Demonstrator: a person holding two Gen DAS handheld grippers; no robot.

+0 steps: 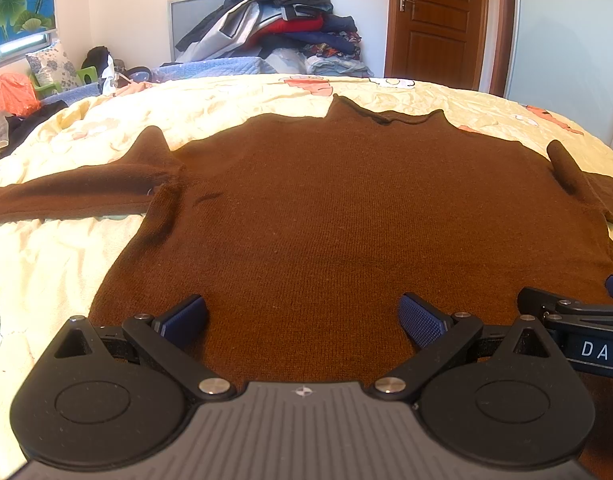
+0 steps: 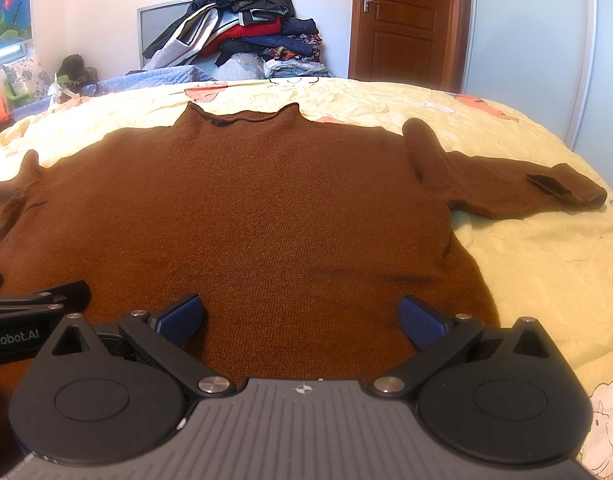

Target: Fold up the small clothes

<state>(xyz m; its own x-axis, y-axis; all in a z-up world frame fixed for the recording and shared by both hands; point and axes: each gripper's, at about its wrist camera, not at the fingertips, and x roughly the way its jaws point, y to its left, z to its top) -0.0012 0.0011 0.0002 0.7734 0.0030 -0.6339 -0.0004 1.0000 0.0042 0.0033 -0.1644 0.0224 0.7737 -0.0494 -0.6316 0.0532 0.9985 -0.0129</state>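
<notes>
Left claw [image 1: 302,320] and right claw [image 2: 302,318] hover side by side over the near hem of the brown sweater [image 1: 346,216], each spread wide and holding nothing. The sweater lies flat across the middle of the bed [image 2: 526,272], collar toward the far edge, sleeves out to both sides.

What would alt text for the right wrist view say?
A brown sweater lies spread flat on a yellow bedspread, collar away from the camera. The right gripper hovers open over its hem; clothes pile behind.
</notes>
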